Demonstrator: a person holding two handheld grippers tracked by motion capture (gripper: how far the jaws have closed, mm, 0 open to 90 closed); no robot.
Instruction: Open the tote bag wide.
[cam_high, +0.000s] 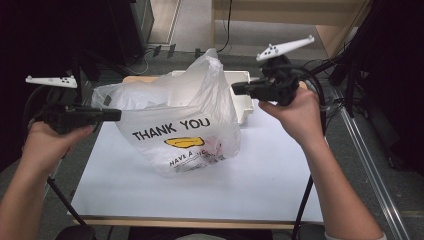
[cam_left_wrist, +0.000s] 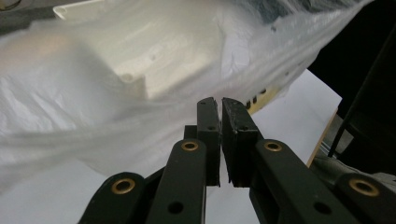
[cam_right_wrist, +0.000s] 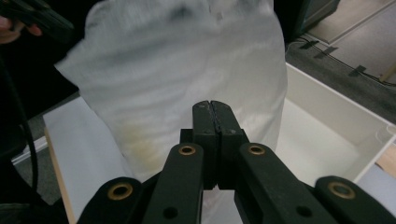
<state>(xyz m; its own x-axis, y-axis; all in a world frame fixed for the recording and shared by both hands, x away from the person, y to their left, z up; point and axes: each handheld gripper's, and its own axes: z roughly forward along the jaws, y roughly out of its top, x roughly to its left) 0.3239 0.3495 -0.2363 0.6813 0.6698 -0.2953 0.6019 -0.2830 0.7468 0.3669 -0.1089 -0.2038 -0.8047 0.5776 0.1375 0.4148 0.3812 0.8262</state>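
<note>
White tabletop (wood edge) bears plastic bag; grey floor beyond.

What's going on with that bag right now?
A person holds a tool in each hand, one at each side of a white "THANK YOU" plastic bag. The left tool is shut on the bag's left edge, and the right tool is shut at its right side, apparently pinching plastic there. The bag sags between them above the white table, with something inside. A white bin sits behind it.
</note>
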